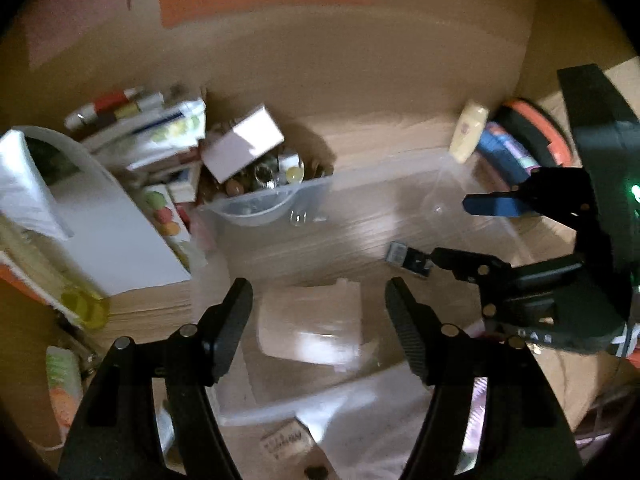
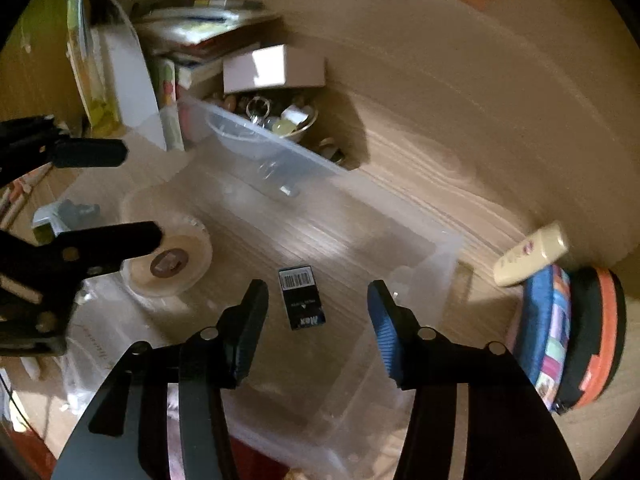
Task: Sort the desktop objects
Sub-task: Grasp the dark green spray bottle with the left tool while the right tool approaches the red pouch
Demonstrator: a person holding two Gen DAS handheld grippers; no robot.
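Observation:
A clear plastic bin (image 2: 420, 236) stands on the wooden desk. Inside it lie a small black box with a barcode (image 2: 301, 297) and a round clear container (image 2: 172, 260) with a brown label. My right gripper (image 2: 318, 308) is open and empty, just above the black box. My left gripper (image 1: 319, 312) is open and empty, over the clear container (image 1: 310, 326). The black box also shows in the left wrist view (image 1: 408, 258), by the right gripper's lower finger. A cream tube (image 2: 530, 254) leans on a blue and orange round case (image 2: 576, 336) right of the bin.
Behind the bin, a bowl of small items (image 2: 276, 120) holds a white box (image 2: 272, 68). Books and packets (image 2: 188, 36) and a white curved stand (image 2: 128, 76) crowd the back left. A crumpled clear bag (image 2: 104, 344) lies at the bin's left. A cardboard wall (image 1: 340, 60) rises behind.

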